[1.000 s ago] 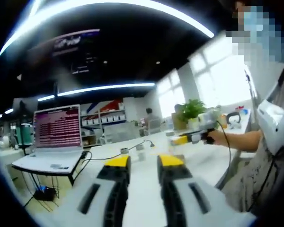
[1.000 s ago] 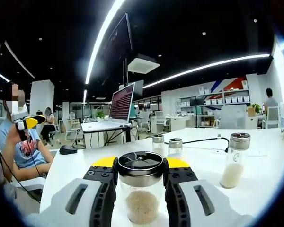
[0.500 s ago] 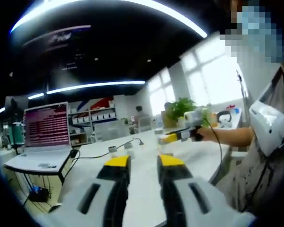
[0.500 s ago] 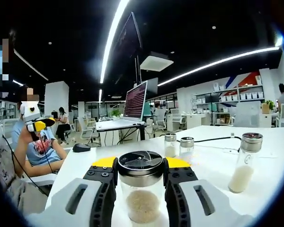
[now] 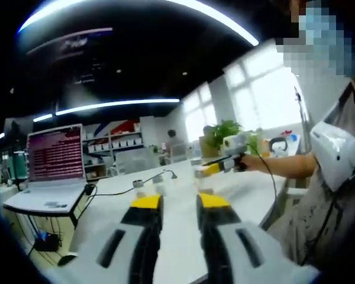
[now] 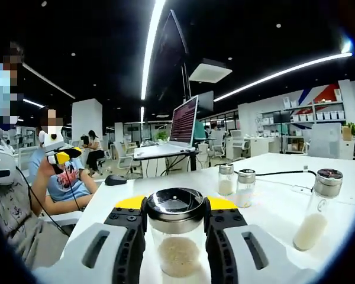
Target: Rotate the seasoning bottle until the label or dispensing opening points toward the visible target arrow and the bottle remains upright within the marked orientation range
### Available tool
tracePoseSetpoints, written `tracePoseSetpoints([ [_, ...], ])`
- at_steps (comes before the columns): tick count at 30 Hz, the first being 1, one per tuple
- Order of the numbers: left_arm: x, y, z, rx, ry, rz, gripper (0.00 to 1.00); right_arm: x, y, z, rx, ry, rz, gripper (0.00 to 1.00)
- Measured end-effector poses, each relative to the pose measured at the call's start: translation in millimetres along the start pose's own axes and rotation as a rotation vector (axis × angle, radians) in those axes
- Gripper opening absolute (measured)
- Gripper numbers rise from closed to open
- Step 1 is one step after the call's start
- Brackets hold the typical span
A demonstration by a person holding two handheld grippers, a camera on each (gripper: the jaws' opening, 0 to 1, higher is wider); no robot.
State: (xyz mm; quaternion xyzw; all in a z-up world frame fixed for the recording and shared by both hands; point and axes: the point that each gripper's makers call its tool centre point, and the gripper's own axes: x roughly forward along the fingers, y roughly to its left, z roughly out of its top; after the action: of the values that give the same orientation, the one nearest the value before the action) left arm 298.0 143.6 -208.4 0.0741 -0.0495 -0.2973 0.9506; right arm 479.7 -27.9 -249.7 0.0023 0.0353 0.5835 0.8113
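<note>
The seasoning bottle (image 6: pixel 177 255) is clear glass with pale grains inside and a shiny metal lid (image 6: pixel 176 202). It stands upright on the white table (image 6: pixel 272 208), and my right gripper (image 6: pixel 176 208) is shut on it just under the lid. In the left gripper view, my left gripper (image 5: pixel 179 203) hovers over the table (image 5: pixel 183 234) with a narrow gap between its yellow-tipped jaws and nothing in it. The right gripper (image 5: pixel 216 168) appears further along the table, held by a person's hand (image 5: pixel 248 161). The left gripper's yellow tip (image 6: pixel 62 157) appears at the left of the right gripper view.
Two small shakers (image 6: pixel 226 178) (image 6: pixel 246 187) and a taller bottle (image 6: pixel 318 208) stand on the table to the right. A black cable (image 6: pixel 284 173) runs behind them. An open laptop (image 6: pixel 183 122) and a mouse (image 6: pixel 115 179) are beyond. The person (image 5: pixel 331 177) sits at the table's edge.
The right gripper view has swung, so the laptop and the other bottles sit further right in it; the bottle stays clamped. The left gripper view has shifted slightly.
</note>
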Motion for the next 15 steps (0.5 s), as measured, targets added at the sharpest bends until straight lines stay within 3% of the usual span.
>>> tracePoseSetpoints([
  [15, 6.8, -9.3, -2.2, 0.000, 0.001, -0.042, 0.24, 2.5, -0.4, 2.9, -0.002, -0.026, 0.089, 0.37],
])
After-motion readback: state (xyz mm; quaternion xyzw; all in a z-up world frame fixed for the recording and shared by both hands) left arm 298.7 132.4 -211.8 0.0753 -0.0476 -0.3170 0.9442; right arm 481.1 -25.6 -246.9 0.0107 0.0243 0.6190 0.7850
